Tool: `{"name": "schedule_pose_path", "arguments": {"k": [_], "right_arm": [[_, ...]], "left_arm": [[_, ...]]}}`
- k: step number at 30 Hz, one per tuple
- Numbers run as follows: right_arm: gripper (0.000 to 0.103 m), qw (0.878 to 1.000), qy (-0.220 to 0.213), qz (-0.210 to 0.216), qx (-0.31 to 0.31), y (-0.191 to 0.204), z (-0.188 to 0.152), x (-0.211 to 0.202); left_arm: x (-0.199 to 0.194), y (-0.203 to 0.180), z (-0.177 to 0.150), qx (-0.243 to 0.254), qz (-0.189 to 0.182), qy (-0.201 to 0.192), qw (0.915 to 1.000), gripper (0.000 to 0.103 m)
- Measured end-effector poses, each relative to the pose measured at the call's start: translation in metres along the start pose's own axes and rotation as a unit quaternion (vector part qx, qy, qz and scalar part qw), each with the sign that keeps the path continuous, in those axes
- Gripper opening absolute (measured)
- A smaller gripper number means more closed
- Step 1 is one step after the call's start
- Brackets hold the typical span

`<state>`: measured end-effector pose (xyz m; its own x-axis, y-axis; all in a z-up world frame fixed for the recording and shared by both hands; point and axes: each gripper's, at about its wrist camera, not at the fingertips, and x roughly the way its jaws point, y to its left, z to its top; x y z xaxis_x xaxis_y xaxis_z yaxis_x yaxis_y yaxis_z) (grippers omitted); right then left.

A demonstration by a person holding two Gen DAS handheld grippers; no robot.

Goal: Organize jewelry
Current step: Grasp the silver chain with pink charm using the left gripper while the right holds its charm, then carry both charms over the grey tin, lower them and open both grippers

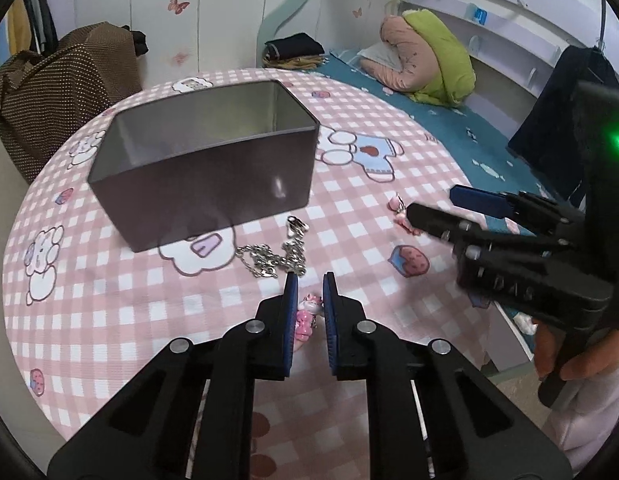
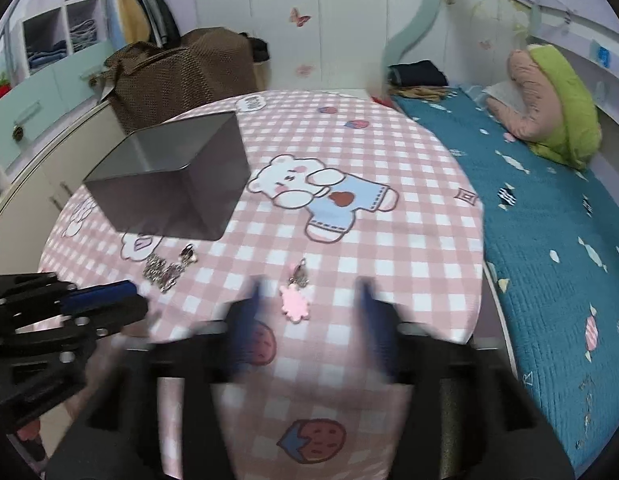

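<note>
A grey open metal tin (image 1: 213, 160) stands on the pink checked table; it also shows in the right wrist view (image 2: 169, 184). A silver chain (image 1: 275, 256) lies in front of it, also in the right wrist view (image 2: 165, 270). My left gripper (image 1: 309, 284) is nearly closed around a small pink figurine charm (image 1: 307, 314), jaws a little apart from it. My right gripper (image 2: 309, 292) is open and blurred, with a pink flower charm (image 2: 294, 298) on the cloth between its fingers. That charm also shows in the left wrist view (image 1: 399, 210), beside the right gripper (image 1: 433, 204).
The round table (image 2: 389, 208) has its edge at the right, next to a bed with a teal cover (image 2: 549, 240) and pillows (image 2: 557, 100). A brown dotted bag (image 2: 181, 76) sits behind the tin. A cabinet (image 2: 37, 120) stands at the left.
</note>
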<state>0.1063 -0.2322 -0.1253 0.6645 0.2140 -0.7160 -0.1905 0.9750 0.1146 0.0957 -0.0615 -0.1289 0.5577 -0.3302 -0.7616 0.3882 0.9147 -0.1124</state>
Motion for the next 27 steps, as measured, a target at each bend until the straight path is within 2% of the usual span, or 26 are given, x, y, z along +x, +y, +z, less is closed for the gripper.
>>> {"name": "schedule_pose_path", "arguments": {"k": [3, 5, 6, 8, 9, 10, 13, 27], "right_arm": [[0.061, 1.000, 0.012, 0.010, -0.014, 0.008, 0.000, 0.009], [0.045, 0.999, 0.027, 0.012, -0.020, 0.012, -0.002, 0.019], [0.043, 0.999, 0.020, 0.010, -0.028, 0.014, -0.003, 0.019], [0.032, 0.999, 0.020, 0.012, -0.042, 0.016, -0.003, 0.019], [0.018, 0.999, 0.023, 0.026, -0.037, 0.013, -0.002, 0.019], [0.016, 0.999, 0.024, 0.036, -0.029, 0.010, -0.001, 0.018], [0.016, 0.999, 0.021, 0.028, -0.026, 0.009, 0.000, 0.015], [0.016, 0.998, -0.034, 0.051, -0.033, 0.024, 0.026, -0.015]], "left_arm": [[-0.006, 0.006, 0.001, -0.007, 0.003, -0.006, 1.0000, 0.013], [-0.009, 0.011, 0.001, -0.014, 0.004, -0.009, 0.9999, 0.013], [-0.011, 0.015, 0.001, -0.019, 0.005, -0.012, 0.9997, 0.013], [-0.014, 0.020, 0.001, -0.023, 0.008, -0.014, 0.9996, 0.013], [-0.016, 0.022, 0.002, -0.025, 0.010, -0.015, 0.9995, 0.013], [-0.017, 0.025, 0.002, -0.029, 0.011, -0.016, 0.9994, 0.013], [-0.020, 0.032, 0.002, -0.038, 0.009, -0.019, 0.9990, 0.013], [-0.034, 0.043, 0.019, -0.054, 0.005, -0.048, 0.9974, 0.013]]}}
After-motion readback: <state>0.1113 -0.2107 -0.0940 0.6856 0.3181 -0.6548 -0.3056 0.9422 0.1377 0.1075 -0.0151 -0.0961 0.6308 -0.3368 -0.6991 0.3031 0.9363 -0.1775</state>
